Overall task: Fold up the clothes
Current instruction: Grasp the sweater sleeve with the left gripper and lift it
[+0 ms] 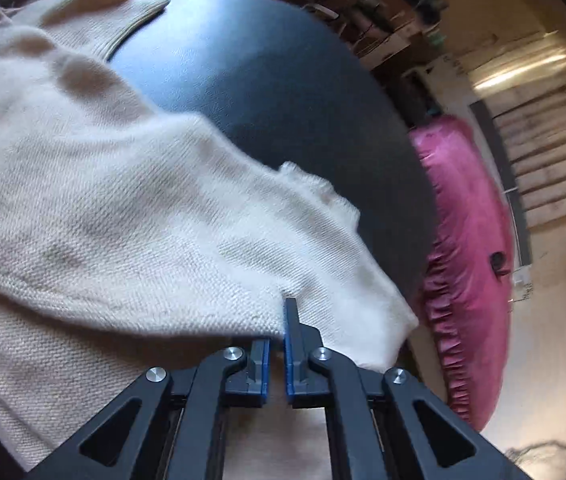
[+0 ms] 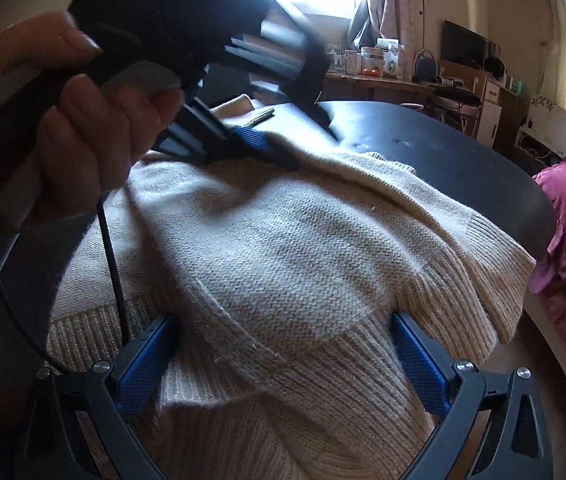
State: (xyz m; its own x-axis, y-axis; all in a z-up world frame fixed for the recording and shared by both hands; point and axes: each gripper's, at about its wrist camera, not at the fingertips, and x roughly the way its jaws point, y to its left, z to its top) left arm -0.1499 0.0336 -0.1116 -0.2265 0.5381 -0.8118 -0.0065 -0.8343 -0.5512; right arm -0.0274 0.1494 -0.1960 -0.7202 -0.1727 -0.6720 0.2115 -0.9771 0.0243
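Left wrist view. Item: cream knitted sweater (image 1: pixel 123 220), spread over a dark round table (image 1: pixel 283 92), one edge trailing off the rim toward a pink ruffled cushion (image 1: pixel 467 260). Left gripper (image 1: pixel 277 344): jaws drawn nearly together, pinching a fold of the knit at the near edge; one finger is buried under cloth, the other shows on top. No earlier view is given to compare.

Right wrist view. Same sweater (image 2: pixel 283 248), bunched in soft folds; ribbed hem (image 2: pixel 323 392) lies nearest the camera. Right gripper (image 2: pixel 283 360): jaws wide, straddling the ribbed hem, pads not seen pressing on it. A hand (image 2: pixel 83 132) holds the left gripper (image 2: pixel 267 148) above, its blue pads nipped on a raised fold.

Handling, as judged: light, limp, stretchy, fuzzy, not slippery; it will sag and drape from any grip. Best taken at the ribbed hem or along a seam, where the knit is thicker and firmer.
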